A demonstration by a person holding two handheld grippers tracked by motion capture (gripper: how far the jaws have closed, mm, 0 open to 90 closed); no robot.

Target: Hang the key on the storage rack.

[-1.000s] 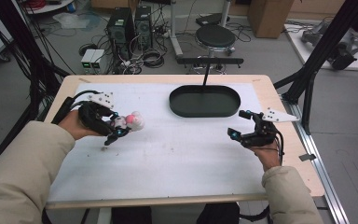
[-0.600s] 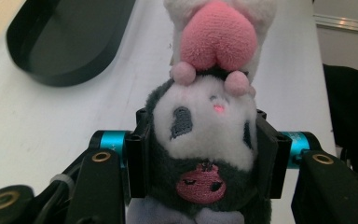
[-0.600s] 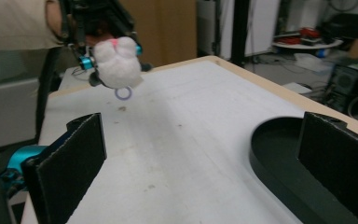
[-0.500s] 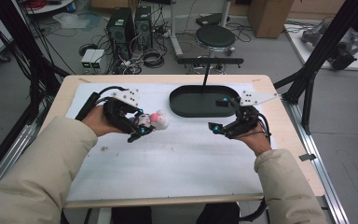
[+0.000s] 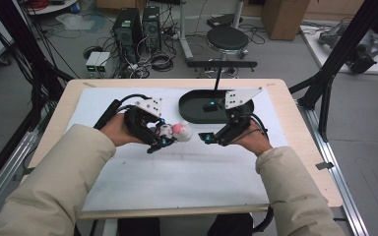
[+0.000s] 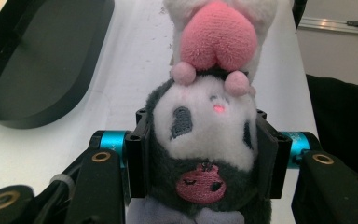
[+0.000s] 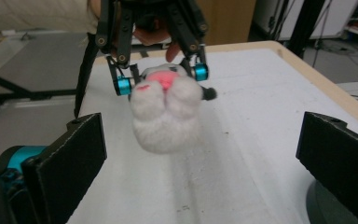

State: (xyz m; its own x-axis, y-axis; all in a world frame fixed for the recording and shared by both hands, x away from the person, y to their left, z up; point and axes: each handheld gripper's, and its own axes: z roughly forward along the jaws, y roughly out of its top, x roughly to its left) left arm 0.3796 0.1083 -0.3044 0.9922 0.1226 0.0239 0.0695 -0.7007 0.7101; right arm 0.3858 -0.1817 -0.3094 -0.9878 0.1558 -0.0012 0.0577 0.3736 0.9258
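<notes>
My left gripper [image 5: 161, 138] clamps the plush toy [image 6: 209, 121]; my right gripper [image 7: 205, 154] gapes, ready to receive it.

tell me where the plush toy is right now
In the high view the plush toy is clamped in the left gripper, mid-table, just in front of the black tray, facing the open right gripper.

Plush toy [image 6: 205, 140] cut off at frame's top and bottom
</notes>
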